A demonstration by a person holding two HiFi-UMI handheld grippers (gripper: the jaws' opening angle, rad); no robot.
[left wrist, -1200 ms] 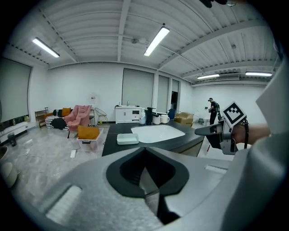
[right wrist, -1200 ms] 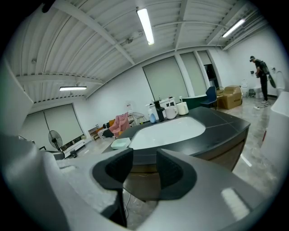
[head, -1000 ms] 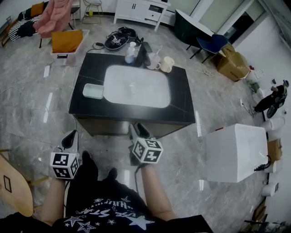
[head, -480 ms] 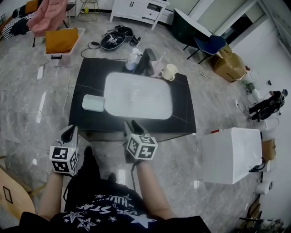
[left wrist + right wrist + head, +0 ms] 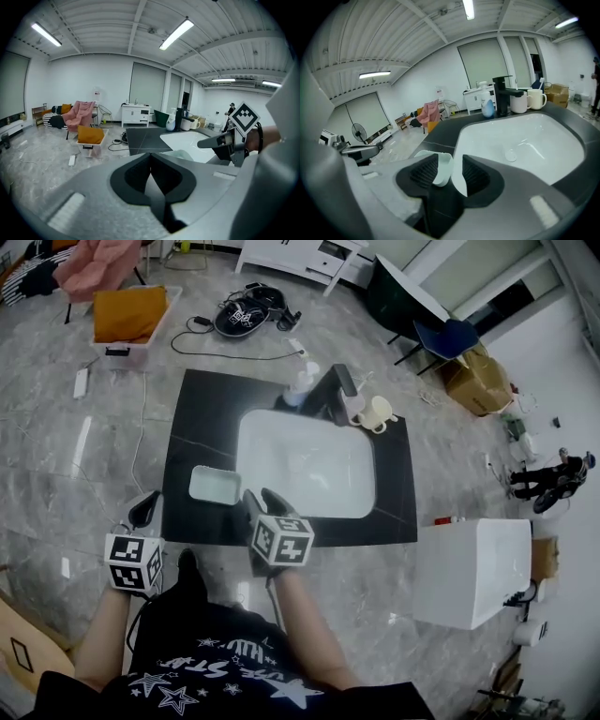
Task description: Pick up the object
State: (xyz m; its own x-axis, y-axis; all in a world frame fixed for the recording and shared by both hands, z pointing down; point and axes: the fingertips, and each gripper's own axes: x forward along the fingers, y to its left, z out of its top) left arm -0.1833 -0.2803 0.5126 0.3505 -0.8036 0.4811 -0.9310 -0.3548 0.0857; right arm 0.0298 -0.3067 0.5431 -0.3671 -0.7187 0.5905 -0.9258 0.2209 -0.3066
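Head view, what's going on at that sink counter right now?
A person stands at the black counter with a claw in each hand. The right claw is open around a corner of the pale green tray beside the white sink; no grip yet. The left claw is shut and empty, off the counter's near-left edge.
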